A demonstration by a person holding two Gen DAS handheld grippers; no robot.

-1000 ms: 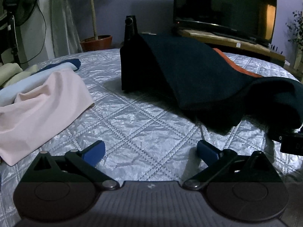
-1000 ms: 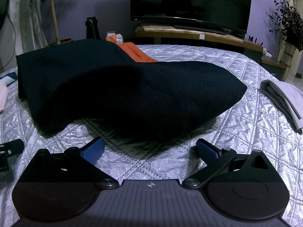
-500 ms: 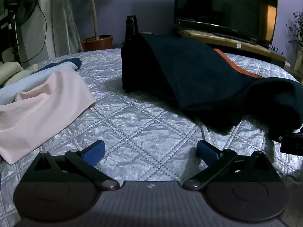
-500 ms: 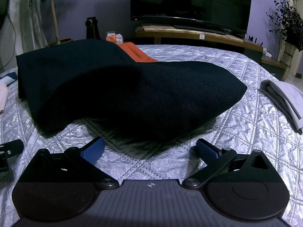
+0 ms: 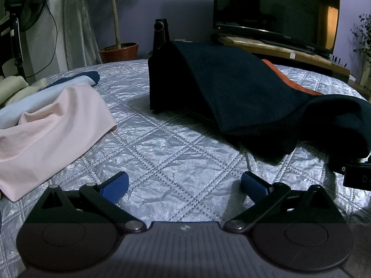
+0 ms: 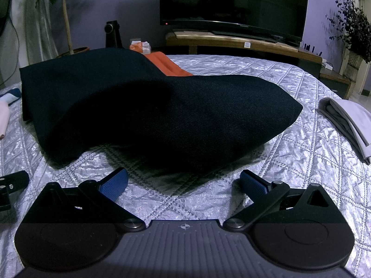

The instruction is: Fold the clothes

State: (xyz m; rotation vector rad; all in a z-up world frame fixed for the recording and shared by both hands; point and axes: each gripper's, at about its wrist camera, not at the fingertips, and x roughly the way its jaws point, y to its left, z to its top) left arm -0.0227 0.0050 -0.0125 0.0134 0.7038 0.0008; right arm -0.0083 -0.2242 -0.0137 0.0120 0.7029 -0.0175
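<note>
A dark navy garment (image 5: pixel 231 88) (image 6: pixel 150 111) lies in a loose mound on the silver quilted bedspread (image 5: pixel 167 148) (image 6: pixel 301 150), partly covering an orange cloth (image 5: pixel 287 78) (image 6: pixel 167 66). My left gripper (image 5: pixel 184 185) is open and empty, low over bare quilt, short of the garment's near edge. My right gripper (image 6: pixel 183 183) is also open and empty, just in front of the garment's near fold. Part of the right gripper's body (image 5: pixel 357 176) shows at the right edge of the left wrist view.
A pile of pink, pale blue and cream clothes (image 5: pixel 46 125) lies at the left. A folded grey garment (image 6: pixel 347 122) sits at the right edge. Beyond the bed stand a TV (image 6: pixel 234 2) on a wooden stand, a potted plant (image 5: pixel 116 46) and a fan (image 5: pixel 25 4).
The left wrist view has shifted very slightly; the right wrist view is unchanged. Both grippers stay open and the clothes have not moved.
</note>
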